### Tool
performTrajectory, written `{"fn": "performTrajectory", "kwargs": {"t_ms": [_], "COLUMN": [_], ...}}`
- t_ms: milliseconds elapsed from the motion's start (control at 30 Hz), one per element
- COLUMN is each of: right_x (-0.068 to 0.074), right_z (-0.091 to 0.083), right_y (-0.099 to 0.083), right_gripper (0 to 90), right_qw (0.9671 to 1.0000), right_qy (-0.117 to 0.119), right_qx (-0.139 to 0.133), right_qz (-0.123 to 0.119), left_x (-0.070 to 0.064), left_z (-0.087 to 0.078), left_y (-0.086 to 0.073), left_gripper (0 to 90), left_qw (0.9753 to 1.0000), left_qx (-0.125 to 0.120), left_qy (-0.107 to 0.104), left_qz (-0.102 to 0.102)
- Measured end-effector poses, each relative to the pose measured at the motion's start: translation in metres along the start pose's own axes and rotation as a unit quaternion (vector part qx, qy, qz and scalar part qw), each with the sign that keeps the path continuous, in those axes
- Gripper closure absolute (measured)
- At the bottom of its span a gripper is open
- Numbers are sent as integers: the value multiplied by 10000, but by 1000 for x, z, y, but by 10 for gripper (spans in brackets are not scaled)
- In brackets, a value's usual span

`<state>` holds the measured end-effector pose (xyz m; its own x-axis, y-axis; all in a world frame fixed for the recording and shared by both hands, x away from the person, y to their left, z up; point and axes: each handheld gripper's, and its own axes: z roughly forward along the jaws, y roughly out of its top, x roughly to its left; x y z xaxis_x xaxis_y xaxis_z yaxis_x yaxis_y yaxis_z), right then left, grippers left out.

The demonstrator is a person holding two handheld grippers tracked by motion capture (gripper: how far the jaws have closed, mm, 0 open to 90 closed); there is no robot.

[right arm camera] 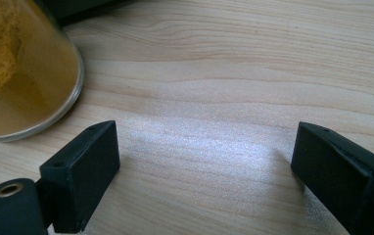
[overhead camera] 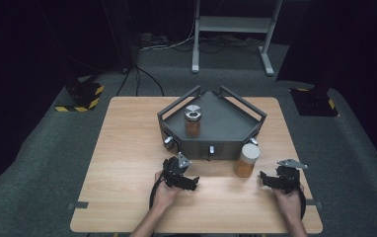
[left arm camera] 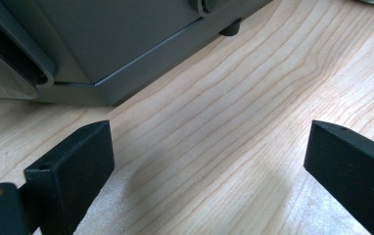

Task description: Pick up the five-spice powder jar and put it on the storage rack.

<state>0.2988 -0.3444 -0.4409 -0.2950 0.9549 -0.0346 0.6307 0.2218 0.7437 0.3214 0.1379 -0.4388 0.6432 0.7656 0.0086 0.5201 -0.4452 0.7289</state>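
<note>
The bench is showing pale wood with wavy grain. The tray is looking dark grey. Both jars are holding orange-brown powder; each hand-held gripper is showing black.

Pale wood table, smooth, fine wavy grain, soft sheen where light falls. Dark grey metal-looking tray, matt, with smooth painted walls and rounded rails. Clear glossy jar of grainy orange-brown powder, under a pale matt lid; see-through wall and shiny base rim up close. Second clear jar of similar brown powder, topped by a bright metallic lid. Black matt plastic on left gripper and right gripper, faintly textured, small brass-coloured insert near one jaw.
</note>
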Motion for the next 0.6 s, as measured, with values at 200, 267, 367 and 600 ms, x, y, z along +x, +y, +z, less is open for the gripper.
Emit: {"fn": "performTrajectory", "kwargs": {"t_ms": [200, 267, 367, 600], "right_x": [0, 0, 0, 0], "right_z": [0, 0, 0, 0], "right_y": [0, 0, 0, 0], "right_gripper": [107, 107, 107, 107], "right_qw": [10000, 10000, 10000, 10000], "right_qy": [0, 0, 0, 0], "right_qx": [0, -1, 0, 0], "right_qz": [-1, -1, -2, 0], "left_x": [0, -1, -1, 0], "left_z": [3, 5, 6, 8], "left_y": [-2, -2, -3, -6], "left_gripper": [45, 44, 43, 38], "left_qw": [10000, 10000, 10000, 10000], "left_qx": [19, 62, 52, 2], "left_qy": [11, 29, 36, 29], "left_qz": [6, 47, 26, -51]}}
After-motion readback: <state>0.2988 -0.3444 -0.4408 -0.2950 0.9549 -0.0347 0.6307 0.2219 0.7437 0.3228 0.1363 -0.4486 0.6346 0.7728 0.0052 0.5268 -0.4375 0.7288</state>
